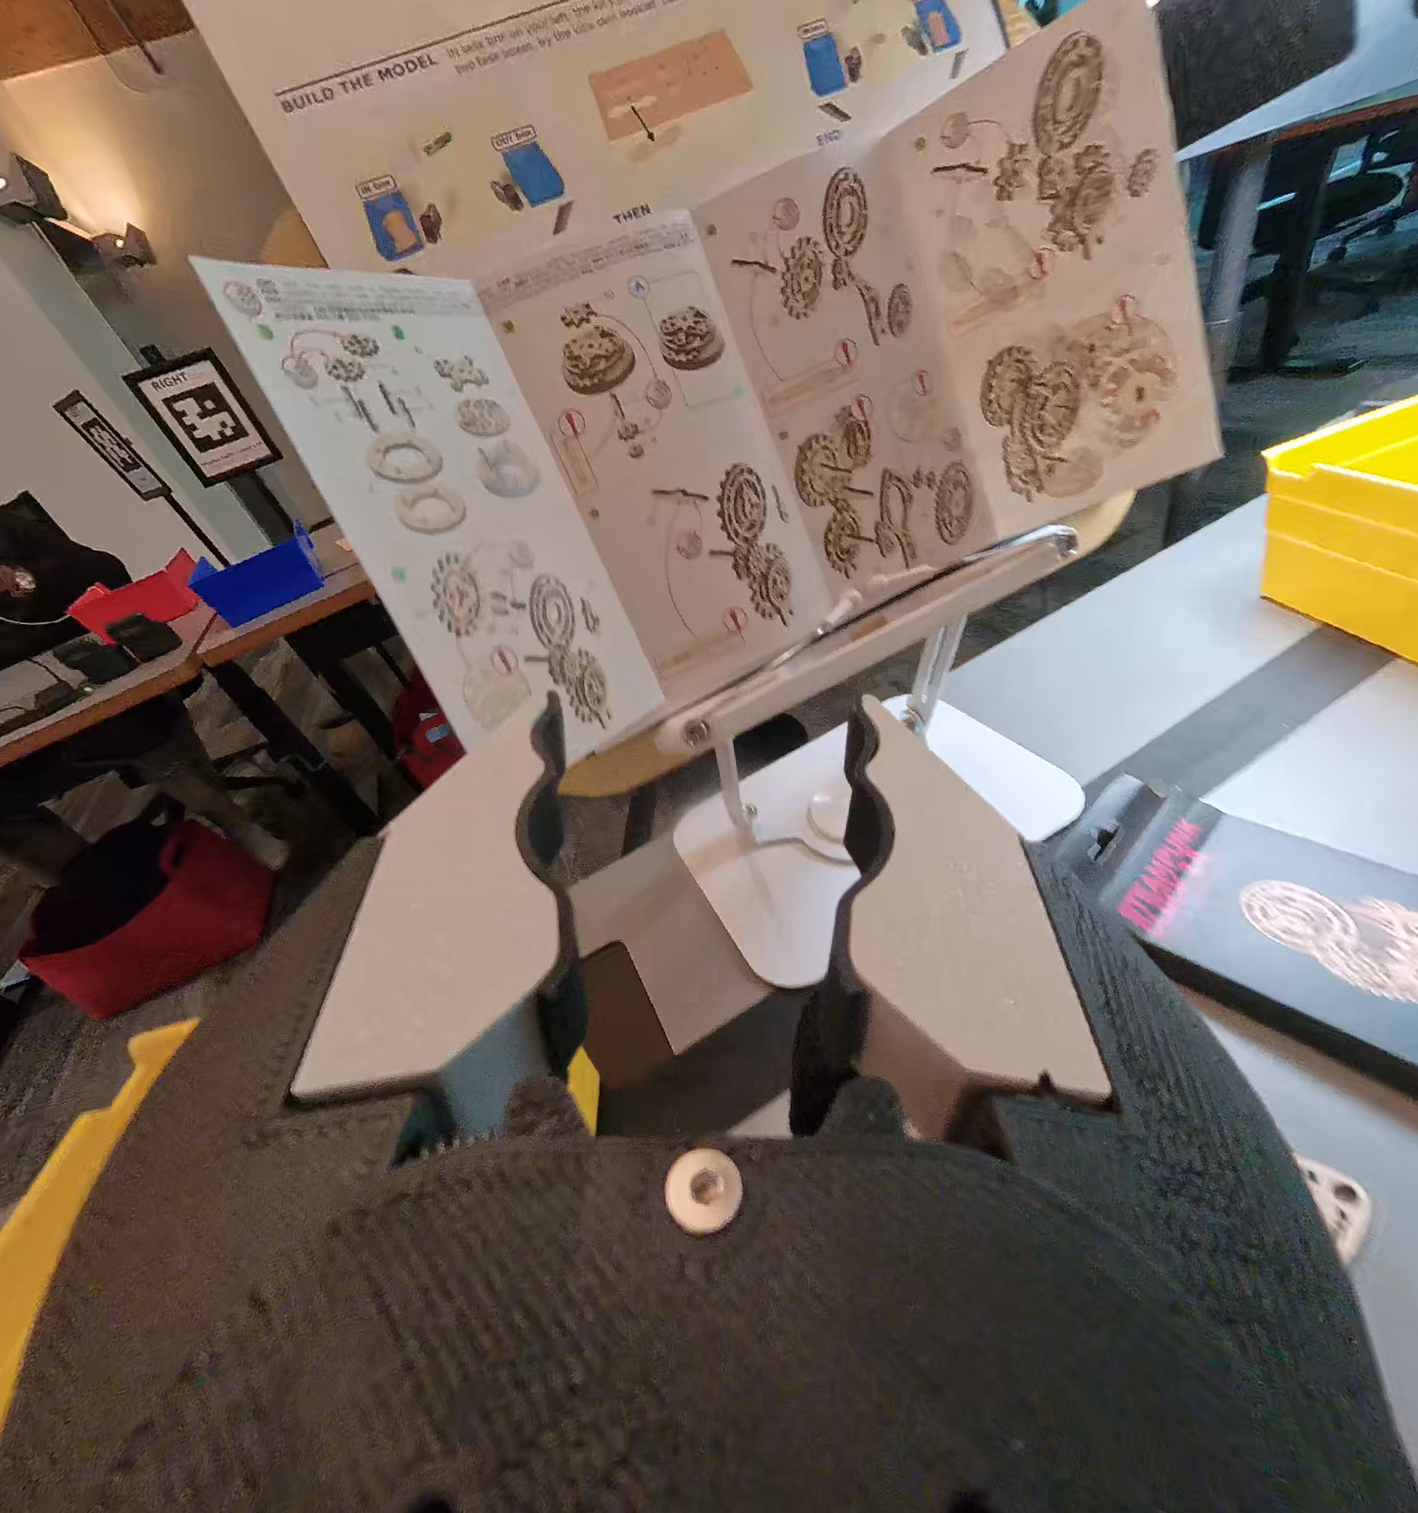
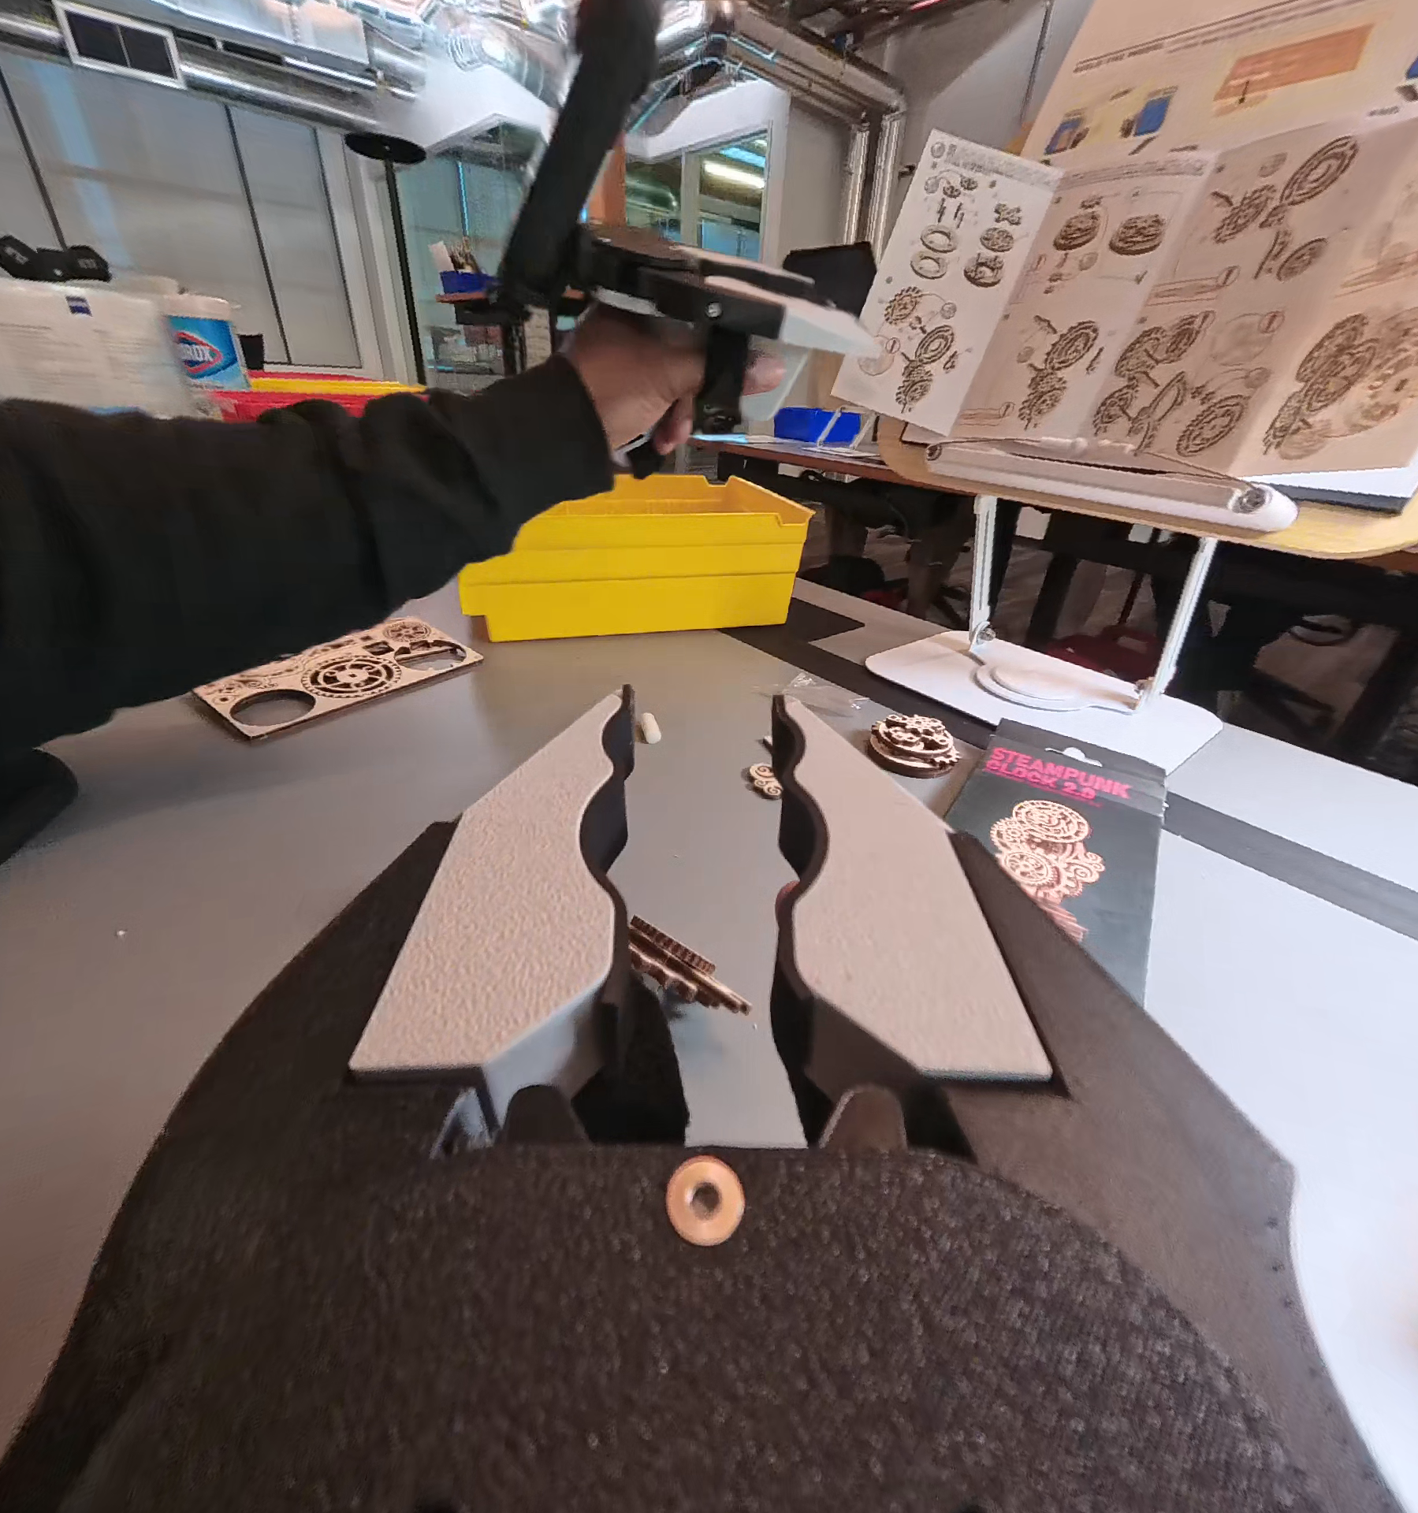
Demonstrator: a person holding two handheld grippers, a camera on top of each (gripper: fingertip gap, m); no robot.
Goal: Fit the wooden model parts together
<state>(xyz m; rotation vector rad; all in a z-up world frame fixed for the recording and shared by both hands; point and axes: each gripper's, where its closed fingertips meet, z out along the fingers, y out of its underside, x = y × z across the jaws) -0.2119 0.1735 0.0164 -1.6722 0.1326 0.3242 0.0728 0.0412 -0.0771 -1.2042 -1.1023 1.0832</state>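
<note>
A thin laser-cut plywood sheet (image 2: 337,678), fretted with gear outlines and round holes, lies flat on the smooth grey table (image 2: 198,901). Behind it sit stacked glossy yellow plastic bins (image 2: 636,565); what they contain cannot be seen. The left gripper (image 1: 705,741) is raised toward the fold-out instruction sheet (image 1: 689,426), fingers parted and empty. The right gripper (image 2: 701,712) hovers low, jaws apart around nothing; stacked wooden gears (image 2: 681,966) lie beneath. An assembled round gear piece (image 2: 912,743) rests beside the black cardboard kit sleeve (image 2: 1053,851).
</note>
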